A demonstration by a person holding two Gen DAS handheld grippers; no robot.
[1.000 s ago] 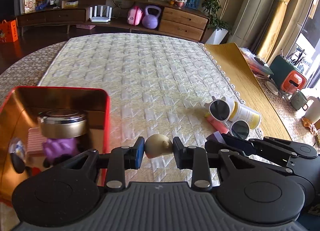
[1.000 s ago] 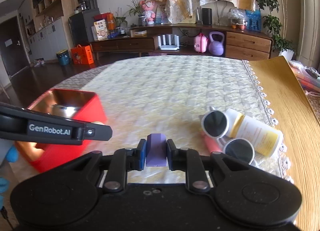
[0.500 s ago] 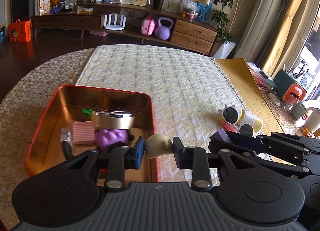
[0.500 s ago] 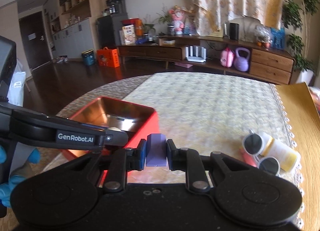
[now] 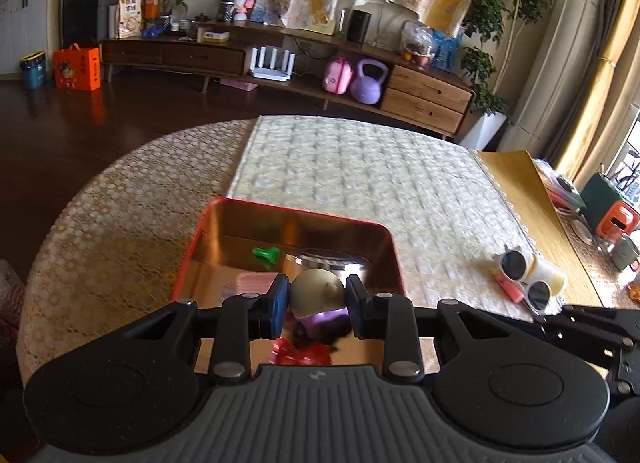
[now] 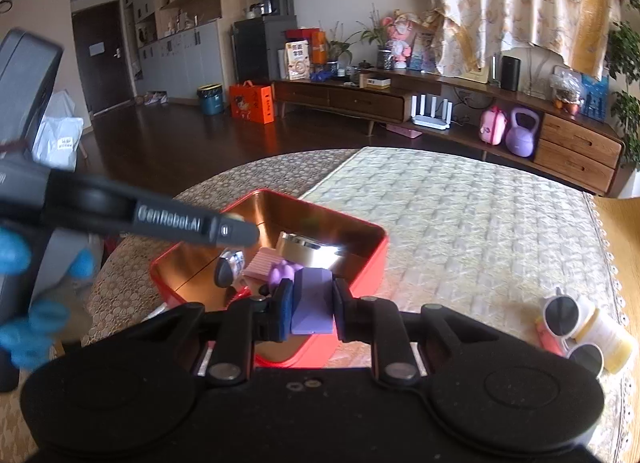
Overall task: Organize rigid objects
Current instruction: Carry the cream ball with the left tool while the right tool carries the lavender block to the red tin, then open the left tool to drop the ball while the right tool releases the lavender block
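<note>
A: Left claw [image 5: 318, 300] pinching beige round toy [image 5: 316, 295] above red tin [image 5: 390, 247]; right claw [image 6: 310, 305] pinching purple block [image 6: 312, 303] at tin's near edge.
B: Lower into bare floor space, then release gently.

Left gripper [image 5: 314, 301]: fingers closed on a held piece, low centre of frame.
Right gripper [image 6: 310, 305]: fingers clamped likewise, low centre.
Gloved hand [image 6: 24, 303]: blue, left edge of frame.

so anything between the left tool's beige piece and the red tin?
Nothing visible. The left tool holds the beige piece over the open red tin; below it only contents, a purple toy and a metal lid.
</note>
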